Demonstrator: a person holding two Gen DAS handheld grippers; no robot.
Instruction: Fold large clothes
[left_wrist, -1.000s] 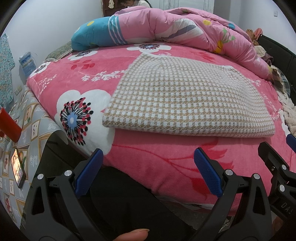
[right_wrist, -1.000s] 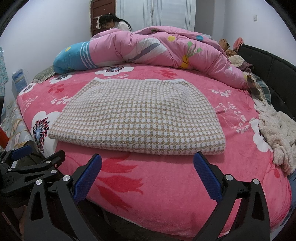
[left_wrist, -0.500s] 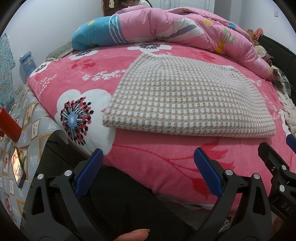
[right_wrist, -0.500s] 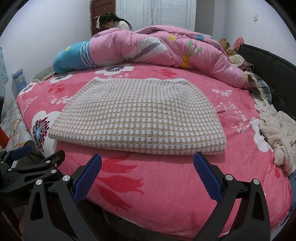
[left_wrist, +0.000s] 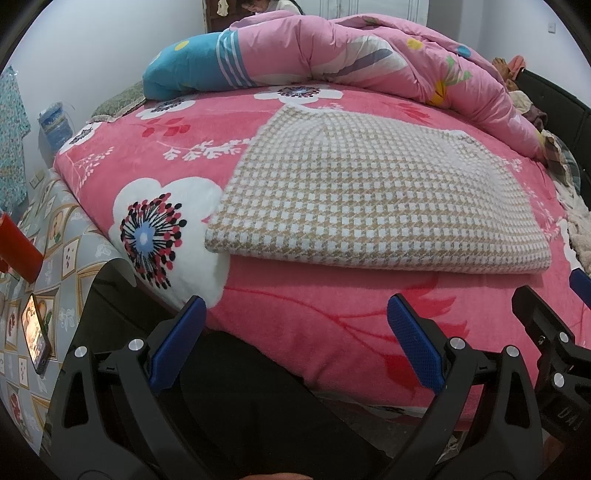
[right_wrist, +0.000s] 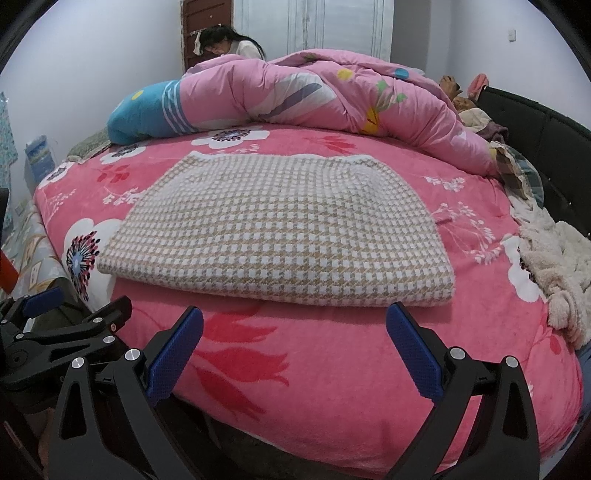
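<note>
A beige-and-white houndstooth garment (left_wrist: 373, 199) lies folded flat on the pink floral bed cover (left_wrist: 325, 325); it also shows in the right wrist view (right_wrist: 280, 232). My left gripper (left_wrist: 295, 343) is open and empty, held off the bed's near edge, short of the garment's left front corner. My right gripper (right_wrist: 295, 347) is open and empty over the bed's near edge, just short of the garment's front fold. Each gripper shows at the edge of the other's view.
A rolled pink and blue quilt (right_wrist: 295, 96) lies across the far side of the bed. A cream fleece heap (right_wrist: 554, 266) sits at the right by the black headboard (right_wrist: 546, 136). A person (right_wrist: 229, 44) sits behind the quilt. A phone (left_wrist: 35, 328) lies on the left.
</note>
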